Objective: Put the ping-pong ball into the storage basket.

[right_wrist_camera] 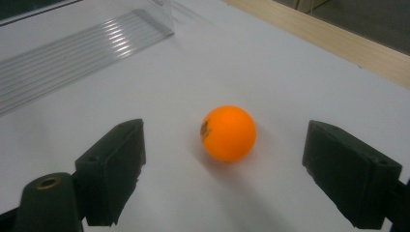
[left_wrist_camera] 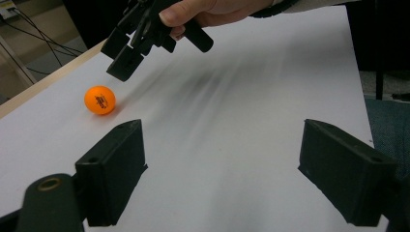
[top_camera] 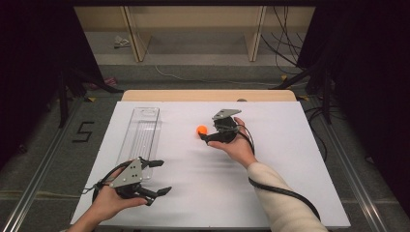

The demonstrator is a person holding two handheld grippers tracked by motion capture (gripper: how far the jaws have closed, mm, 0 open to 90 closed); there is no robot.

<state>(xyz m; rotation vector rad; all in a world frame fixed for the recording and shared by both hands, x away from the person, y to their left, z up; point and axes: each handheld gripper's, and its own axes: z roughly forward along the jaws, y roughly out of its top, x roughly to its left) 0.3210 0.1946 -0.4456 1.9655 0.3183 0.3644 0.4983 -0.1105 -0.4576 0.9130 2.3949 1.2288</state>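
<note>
White sheeting covers the table [top_camera: 270,193] at the centre of the high view, a pale wooden edge along its far side, grey floor and dark curtains around. A clear plastic tray [top_camera: 141,133] lies left of centre. The orange ball [top_camera: 201,129] sits mid-frame, just left of the right gripper [top_camera: 205,137]; the left gripper [top_camera: 162,176], lower left, is spread.

In the left gripper view, the ball [left_wrist_camera: 99,99] rests on white at upper left.

In the right gripper view, the ball [right_wrist_camera: 228,133] lies between the spread jaws, untouched, with the tray [right_wrist_camera: 72,53] at upper left.

high view: overhead, facing forward | gripper views: low, close to table [top_camera: 290,145] | shared: orange ball [top_camera: 201,129]
</note>
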